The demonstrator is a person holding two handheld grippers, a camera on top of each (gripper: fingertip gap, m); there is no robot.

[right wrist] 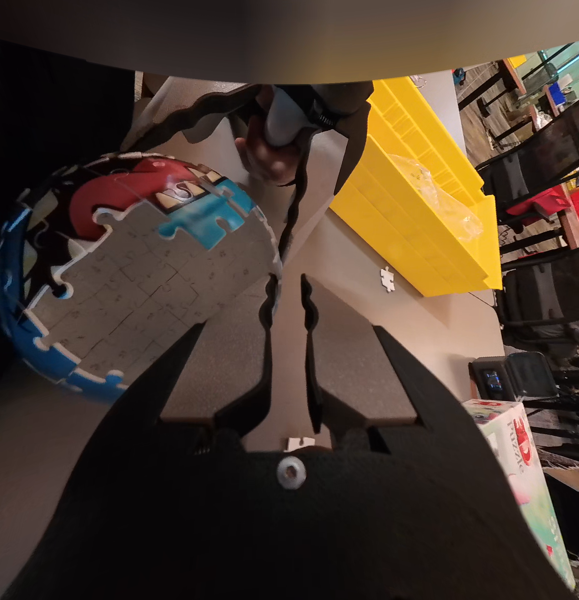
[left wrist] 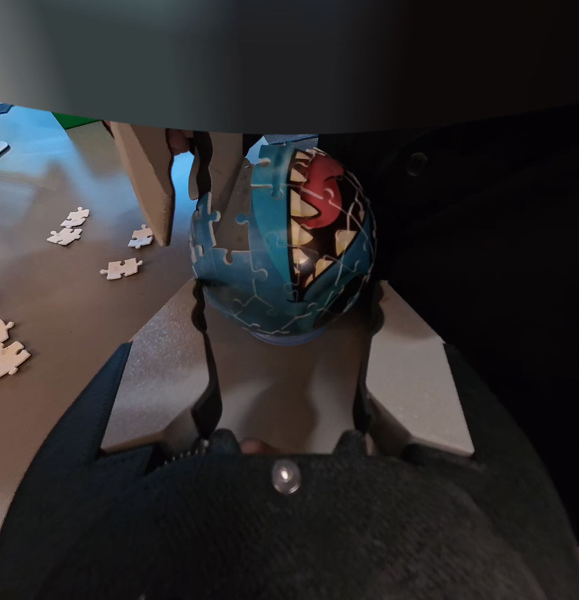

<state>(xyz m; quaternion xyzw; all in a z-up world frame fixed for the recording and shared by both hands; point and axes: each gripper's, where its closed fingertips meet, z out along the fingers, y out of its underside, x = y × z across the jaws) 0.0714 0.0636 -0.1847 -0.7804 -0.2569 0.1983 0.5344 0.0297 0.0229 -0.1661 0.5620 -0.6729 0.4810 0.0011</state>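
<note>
A: Start at the left gripper [left wrist: 286,292]. What has it got?

B: Its jaws are spread wide around the puzzle ball [left wrist: 283,240], one finger on each flank, clamping it low on its round sides. The ball is a hollow sphere of interlocking curved pieces, blue with a toothy mouth and a red tongue, held up off the table [left wrist: 70,308].

A: And the right gripper [right wrist: 286,285]?

B: Nearly closed, only a narrow gap between the tips, and nothing in that gap that I can see. Its tips sit just beside the open rim of the ball [right wrist: 129,269], where pieces are missing and the grey inner faces show. (In the left wrist view it comes in from above, at the gap in the shell.)

A: How would the ball handle?

B: Light, I'd judge, and stiff only while the pieces stay locked. The open edge looks weakest; squeezing there could pop tabs loose. The smooth glossy surface may slip, so a hold across the finished, fully joined band seems safest, as the left one has it.

A: Around them?

B: Loose white puzzle pieces [left wrist: 121,269] lie face-down on the table to the left, another single piece [right wrist: 387,279] near a yellow bin [right wrist: 421,201], and a puzzle box [right wrist: 522,470] at the right edge.
</note>
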